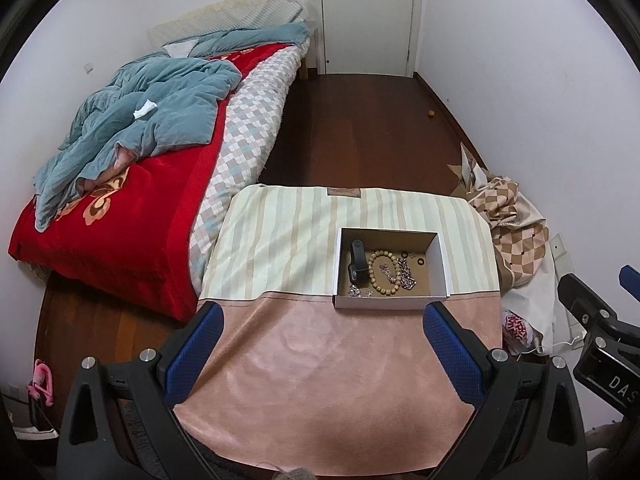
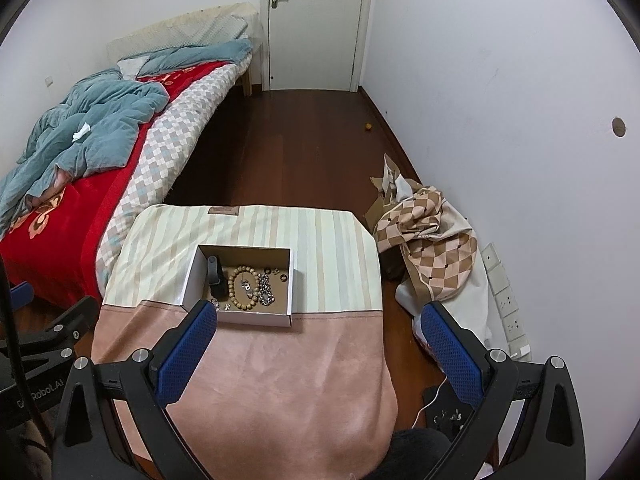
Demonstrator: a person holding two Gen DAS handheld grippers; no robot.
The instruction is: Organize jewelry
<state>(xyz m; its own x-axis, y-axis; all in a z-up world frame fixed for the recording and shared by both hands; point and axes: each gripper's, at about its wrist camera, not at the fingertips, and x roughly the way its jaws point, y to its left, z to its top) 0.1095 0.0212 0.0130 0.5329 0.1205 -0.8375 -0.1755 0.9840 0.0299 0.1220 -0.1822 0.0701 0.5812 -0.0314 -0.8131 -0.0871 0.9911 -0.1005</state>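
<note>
Beside the counter (image 1: 280, 344), listed by size.

Bed (image 1: 120, 200): left of the counter, red blanket with floral pattern, crumpled teal quilt (image 1: 140, 112) on top, checked mattress edge facing the counter.

Door (image 1: 366, 16): white, shut, at the far end of the room beyond the counter, across dark wooden floor (image 1: 360, 128).

Counter: covered by a cloth, pale striped on the far half, plain pink on the near half.

Checked fabric heap (image 2: 428, 236): brown and cream, on the floor right of the counter, against the wall.

Left claw (image 1: 322, 344): spread wide, blue pads facing each other, nothing between them; hangs over the pink half of the counter, short of the box.

Right claw (image 2: 320, 344): spread wide, holding nothing; its left pad sits in front of the box's near left corner in its own view, contact cannot be told.

Box (image 1: 390, 302): shallow white cardboard tray with brown floor, on the counter at the seam between striped and pink cloth, toward the right side.

Contents of box: black watch (image 1: 358, 266) at left; wooden bead bracelet (image 1: 385, 272) in the middle, lying flat; silver chain (image 1: 406, 274) just right of it, touching or overlapping the beads; small dark rings (image 1: 412, 257) near the far wall; small silver pieces (image 1: 356, 291) at the near left corner.
</note>
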